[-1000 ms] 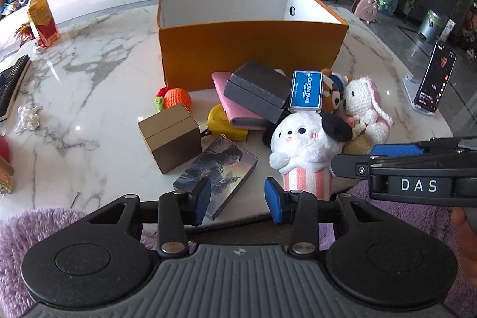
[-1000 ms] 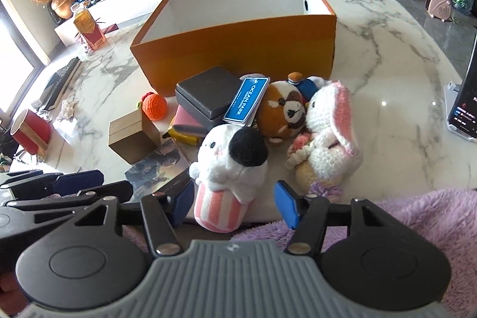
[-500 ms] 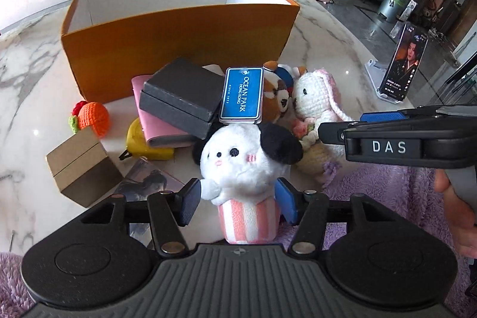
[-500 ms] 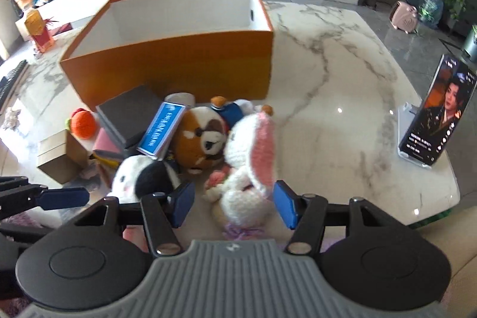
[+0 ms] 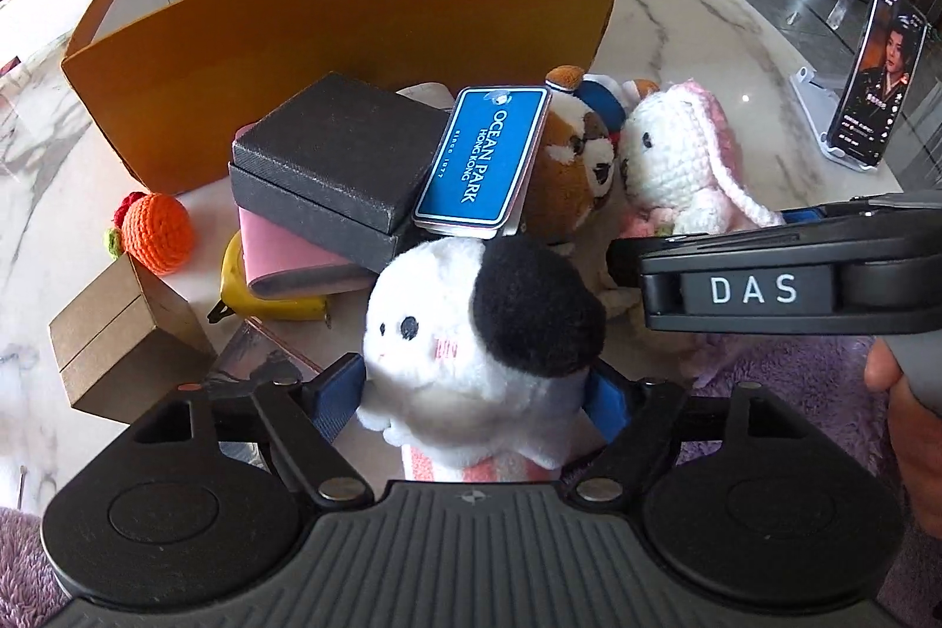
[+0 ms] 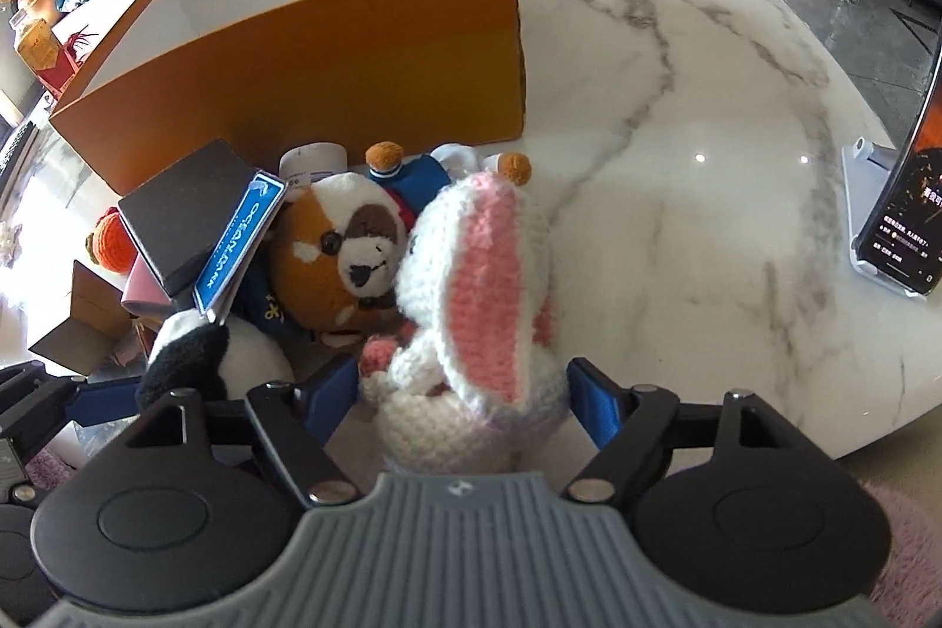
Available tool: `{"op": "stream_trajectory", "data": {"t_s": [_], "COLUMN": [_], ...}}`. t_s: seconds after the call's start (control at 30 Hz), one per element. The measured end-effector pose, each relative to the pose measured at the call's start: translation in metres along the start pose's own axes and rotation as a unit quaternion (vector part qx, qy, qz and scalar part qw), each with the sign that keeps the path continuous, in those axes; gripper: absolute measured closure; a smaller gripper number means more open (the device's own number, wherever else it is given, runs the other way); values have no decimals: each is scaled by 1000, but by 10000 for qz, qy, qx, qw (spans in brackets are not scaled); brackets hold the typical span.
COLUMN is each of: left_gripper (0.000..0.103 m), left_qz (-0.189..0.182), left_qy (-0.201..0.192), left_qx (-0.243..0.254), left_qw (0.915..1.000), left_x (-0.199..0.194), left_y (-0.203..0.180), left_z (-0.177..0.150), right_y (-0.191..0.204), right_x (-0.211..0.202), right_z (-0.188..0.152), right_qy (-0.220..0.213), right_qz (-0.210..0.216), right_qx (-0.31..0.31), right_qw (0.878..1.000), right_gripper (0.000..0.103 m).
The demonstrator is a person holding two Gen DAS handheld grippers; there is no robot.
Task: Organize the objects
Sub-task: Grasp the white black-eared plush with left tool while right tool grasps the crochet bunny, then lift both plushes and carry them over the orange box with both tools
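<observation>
left wrist: we look steeply down, close over white-and-black plush (image 5: 471,334) | right wrist: same tilt, close over crochet bunny (image 6: 477,310) | shared: orange box (image 5: 353,33) upper frame, panda plush (image 6: 341,263), blue tag (image 5: 483,163)

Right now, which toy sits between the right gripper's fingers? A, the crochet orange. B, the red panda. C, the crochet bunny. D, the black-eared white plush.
C: in the right wrist view the crochet bunny sits between the right gripper's blue pads, whose jaws have just been opening.
</observation>
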State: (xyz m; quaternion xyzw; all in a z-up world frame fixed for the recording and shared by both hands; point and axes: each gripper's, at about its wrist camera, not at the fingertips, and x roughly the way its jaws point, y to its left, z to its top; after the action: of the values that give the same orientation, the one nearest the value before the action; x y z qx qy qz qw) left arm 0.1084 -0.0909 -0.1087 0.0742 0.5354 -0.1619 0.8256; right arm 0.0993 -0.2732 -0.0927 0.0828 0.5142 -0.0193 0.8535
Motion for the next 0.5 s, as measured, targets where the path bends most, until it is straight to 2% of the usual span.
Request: {"op": "stream_trajectory", "data": {"t_s": [0.2,0.33,0.5], "left_gripper": [19,23,24], "left_qz": [-12,-129,-325], "left_qy": [13,-37,-257], "left_qx": [-65,-213,-327], "left_qw": [10000,9997,9986], "left_x": [8,-2,-31], "left_y": [5,12,16], "left_z": [-4,-9,-14], "right_y": [-1,1,3], "right_x": [9,6,-15], "right_z": [2,1,-5], "right_qy": [-39,-131,-279], "right_qz": [108,179,184], "right_qx": [-17,-149,-209], "right_qw": [9999,9996,9992], "right_gripper": [23,33,37]}}
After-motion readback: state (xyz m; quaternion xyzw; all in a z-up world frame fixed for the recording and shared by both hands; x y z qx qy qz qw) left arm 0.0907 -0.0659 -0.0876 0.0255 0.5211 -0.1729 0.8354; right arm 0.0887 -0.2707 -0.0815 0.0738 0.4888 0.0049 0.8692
